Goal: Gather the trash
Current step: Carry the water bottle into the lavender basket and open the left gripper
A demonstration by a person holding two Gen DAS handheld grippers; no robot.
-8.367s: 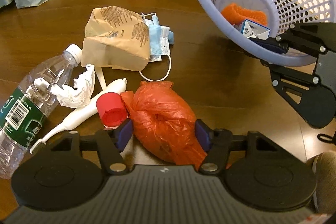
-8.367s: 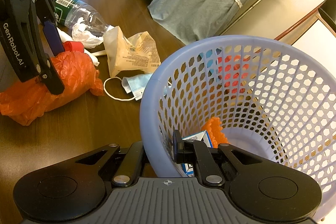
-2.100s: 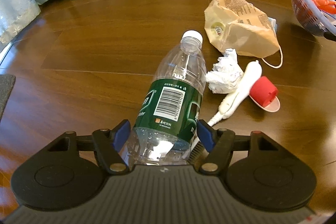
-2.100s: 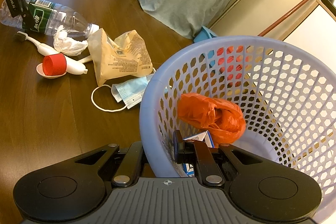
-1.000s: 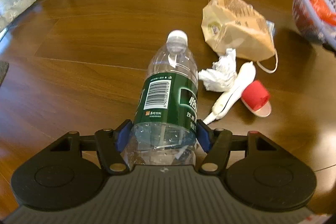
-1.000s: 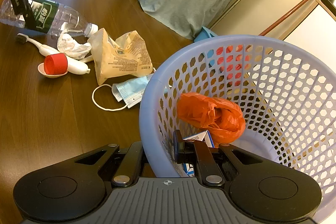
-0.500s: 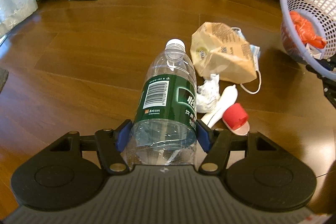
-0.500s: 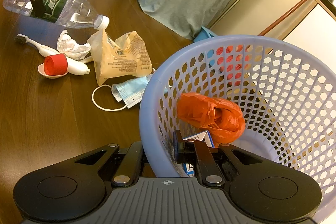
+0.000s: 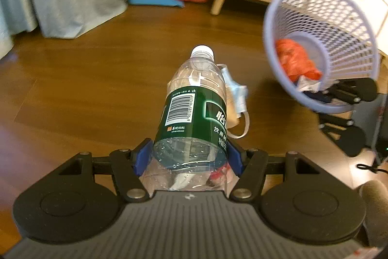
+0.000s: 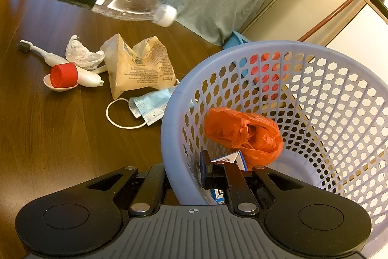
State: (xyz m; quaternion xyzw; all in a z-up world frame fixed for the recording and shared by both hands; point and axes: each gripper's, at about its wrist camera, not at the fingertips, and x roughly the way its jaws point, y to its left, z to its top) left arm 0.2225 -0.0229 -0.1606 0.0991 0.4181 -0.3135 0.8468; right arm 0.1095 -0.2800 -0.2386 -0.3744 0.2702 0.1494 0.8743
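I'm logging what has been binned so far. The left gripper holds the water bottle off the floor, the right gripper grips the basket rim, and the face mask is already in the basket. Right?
Not quite. The face mask is not in the basket; the right wrist view shows it on the floor beside it. The left gripper does hold the water bottle aloft, and the right gripper grips the rim.

My left gripper (image 9: pixel 188 157) clamps green-labelled bottle (image 9: pixel 194 108), cap pointing away, lifted off floor. Lilac basket (image 9: pixel 322 47) tilted at right, orange bag (image 9: pixel 294 61) inside.
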